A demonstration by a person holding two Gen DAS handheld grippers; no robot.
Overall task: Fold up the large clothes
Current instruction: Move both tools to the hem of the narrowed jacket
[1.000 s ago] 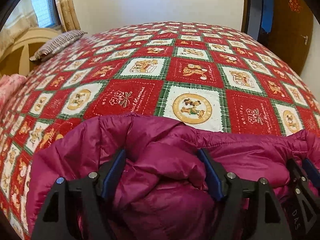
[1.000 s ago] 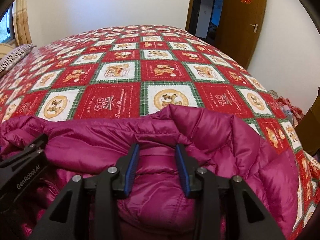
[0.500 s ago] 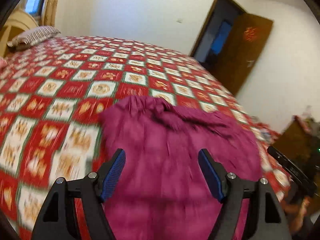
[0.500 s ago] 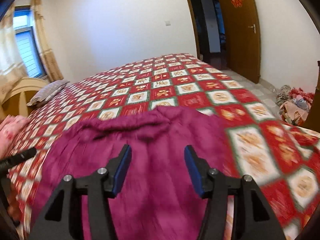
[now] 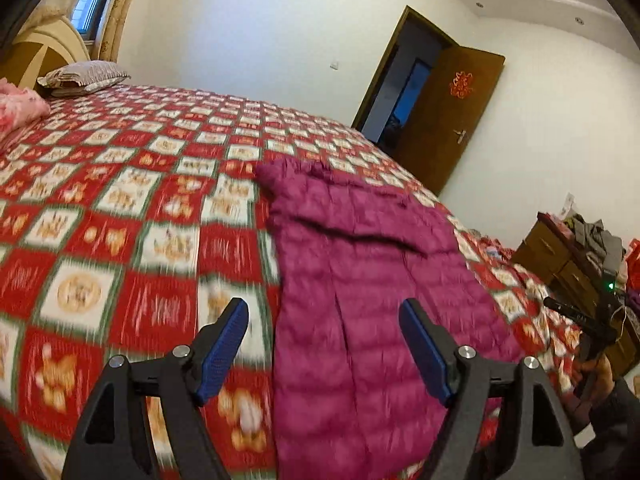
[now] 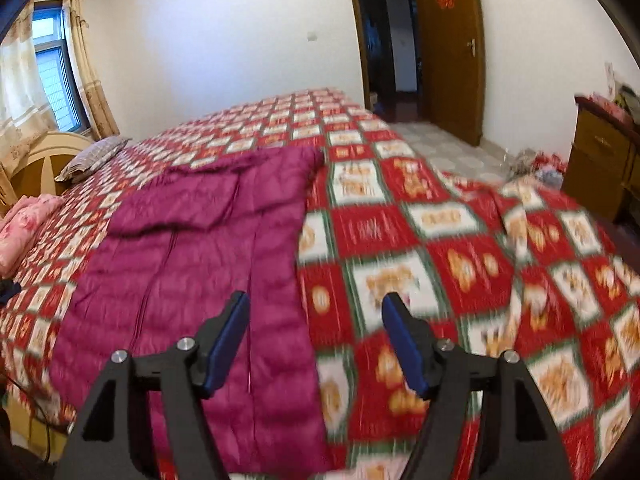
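One jacket [image 5: 372, 272] – two pillows [image 6: 92, 158]

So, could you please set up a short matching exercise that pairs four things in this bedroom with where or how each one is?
Things:
1. magenta down jacket
2. striped pillow
3. wooden door
4. left tongs

States:
A. standing ajar
B. open, gripping nothing
C. spread flat on the quilt
D. at the headboard

Pairs: 1-C, 2-D, 3-A, 4-B

Magenta puffer jacket [image 5: 360, 264] lies folded flat on bedspread [image 5: 120, 216].
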